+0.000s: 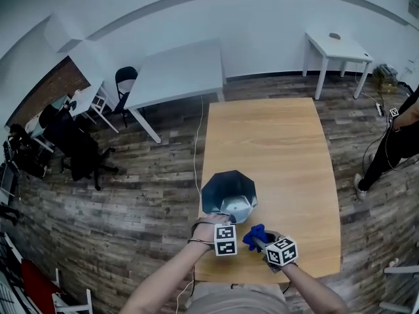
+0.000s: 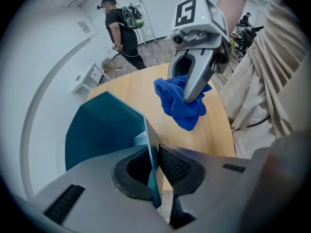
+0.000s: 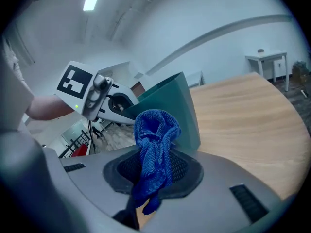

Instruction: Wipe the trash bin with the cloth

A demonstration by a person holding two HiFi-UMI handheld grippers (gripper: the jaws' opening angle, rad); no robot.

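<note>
nearest the person, the right gripper (image 3: 153, 174) pinches a crumpled blue microfibre cloth (image 3: 154, 140), held clear of the light wooden surface (image 1: 275, 136), likely poised to start wiping; just beside it the left gripper (image 2: 156, 171) clamps the thin rim of the dark teal faceted plastic trash bin (image 1: 229, 190), standing near the surface's front edge, seemingly to steady it for the cloth. the bin's base is hidden from above, and whether its walls are dirty is hard to make out.
</note>
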